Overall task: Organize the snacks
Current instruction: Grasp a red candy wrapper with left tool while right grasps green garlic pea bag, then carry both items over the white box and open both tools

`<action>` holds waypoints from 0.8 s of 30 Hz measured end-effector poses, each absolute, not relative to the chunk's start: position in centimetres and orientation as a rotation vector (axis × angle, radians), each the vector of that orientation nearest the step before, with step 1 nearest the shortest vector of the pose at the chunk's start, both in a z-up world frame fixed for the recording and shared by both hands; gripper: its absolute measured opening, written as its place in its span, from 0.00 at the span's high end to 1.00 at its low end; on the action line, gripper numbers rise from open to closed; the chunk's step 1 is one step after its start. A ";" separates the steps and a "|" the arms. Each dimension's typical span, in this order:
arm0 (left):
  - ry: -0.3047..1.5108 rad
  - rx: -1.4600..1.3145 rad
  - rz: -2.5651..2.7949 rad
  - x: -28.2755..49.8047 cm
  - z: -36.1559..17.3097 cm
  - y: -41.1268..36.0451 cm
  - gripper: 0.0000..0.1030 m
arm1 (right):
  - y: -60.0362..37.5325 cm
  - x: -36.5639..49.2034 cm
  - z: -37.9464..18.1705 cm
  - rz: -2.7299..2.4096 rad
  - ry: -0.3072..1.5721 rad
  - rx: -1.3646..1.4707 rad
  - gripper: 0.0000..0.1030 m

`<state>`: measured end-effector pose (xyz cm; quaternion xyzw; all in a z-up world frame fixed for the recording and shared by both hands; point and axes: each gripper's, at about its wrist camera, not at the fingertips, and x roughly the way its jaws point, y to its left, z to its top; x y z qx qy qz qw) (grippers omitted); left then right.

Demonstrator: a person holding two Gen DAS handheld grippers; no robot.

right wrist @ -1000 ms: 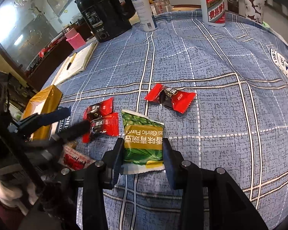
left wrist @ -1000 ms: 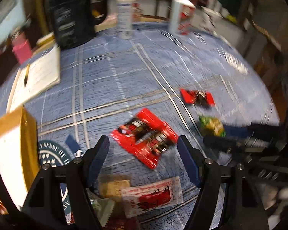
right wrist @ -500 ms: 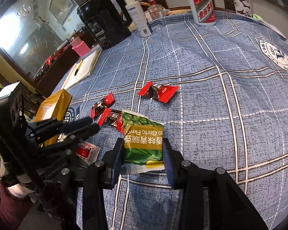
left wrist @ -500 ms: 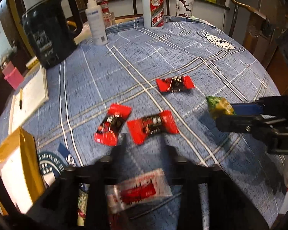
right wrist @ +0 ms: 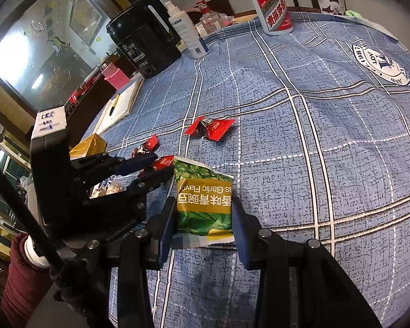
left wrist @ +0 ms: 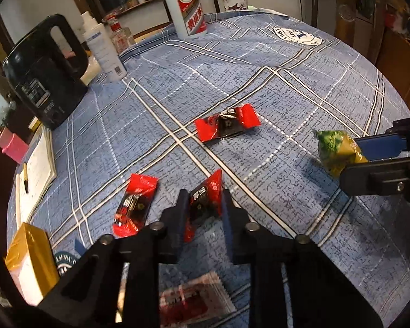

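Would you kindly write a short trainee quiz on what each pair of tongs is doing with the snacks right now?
1. True or false: the left tongs are shut on a red foil candy packet.
2. What do the right tongs hold?
3. How many red candies lie loose on the blue plaid tablecloth? A) two B) four

Key: 1 true; 2 the green garlic-flavour pea packet; 3 A.

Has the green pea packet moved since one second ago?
Yes. The right gripper has lifted the green pea packet off the blue tablecloth; in the left wrist view its shadow lies below it.
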<state>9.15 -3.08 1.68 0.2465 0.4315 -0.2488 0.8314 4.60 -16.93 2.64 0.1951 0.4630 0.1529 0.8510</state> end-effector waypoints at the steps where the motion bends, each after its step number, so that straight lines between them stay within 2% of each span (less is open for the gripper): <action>1: 0.914 0.506 -0.528 9.0 1.9 -2.8 0.78 | -17.0 4.5 2.7 0.325 0.973 0.413 0.62; 7: 0.889 0.371 -0.522 7.3 4.7 -0.3 0.78 | -16.5 3.8 3.5 0.350 0.954 0.407 0.62; 13: 0.827 0.158 -0.510 4.9 8.5 5.5 0.78 | -14.2 2.7 5.4 0.390 0.925 0.376 0.62; 19: 0.771 0.035 -0.404 2.0 11.3 13.7 0.78 | -8.3 2.1 7.3 0.476 0.919 0.304 0.62; 24: 0.747 -0.017 -0.239 0.5 11.5 21.8 0.78 | -0.9 2.0 8.6 0.588 0.928 0.228 0.62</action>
